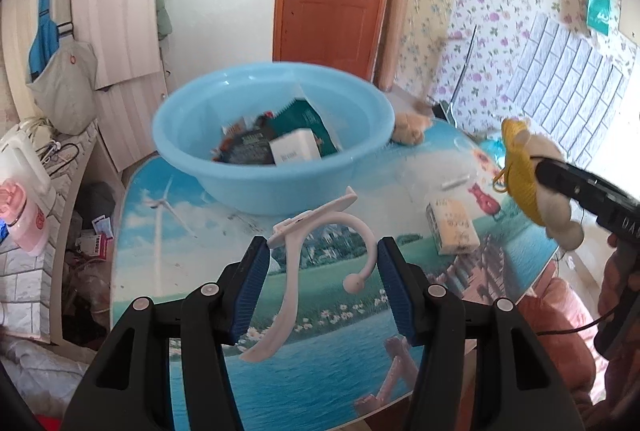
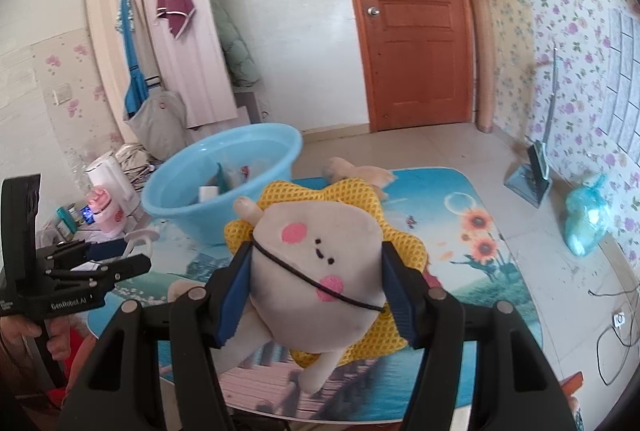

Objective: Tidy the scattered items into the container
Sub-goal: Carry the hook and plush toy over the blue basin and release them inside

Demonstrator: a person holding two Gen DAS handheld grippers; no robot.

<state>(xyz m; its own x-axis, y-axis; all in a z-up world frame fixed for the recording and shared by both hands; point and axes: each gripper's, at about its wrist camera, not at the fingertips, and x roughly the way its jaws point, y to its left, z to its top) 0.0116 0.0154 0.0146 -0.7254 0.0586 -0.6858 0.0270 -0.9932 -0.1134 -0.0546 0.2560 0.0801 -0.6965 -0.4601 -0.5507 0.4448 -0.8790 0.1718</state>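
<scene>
Bench (image 1: 168, 231), scenic print, fills lower frame in both views. Blue basin (image 1: 272, 135) at centre of left view, open side up, already holding packets and a white box, so it serves as the container.

R gripper (image 2: 316, 287): fingers pinching plush toy (image 2: 316, 263) at head sides, lifted clear of bench, prob. for carry to basin.

L gripper (image 1: 320, 287): white plastic hook (image 1: 294, 271) betw. fingers, held off bench; contact looks light.

Small box (image 1: 452, 227) lies on bench, right of centre, not yet tidied.
</scene>
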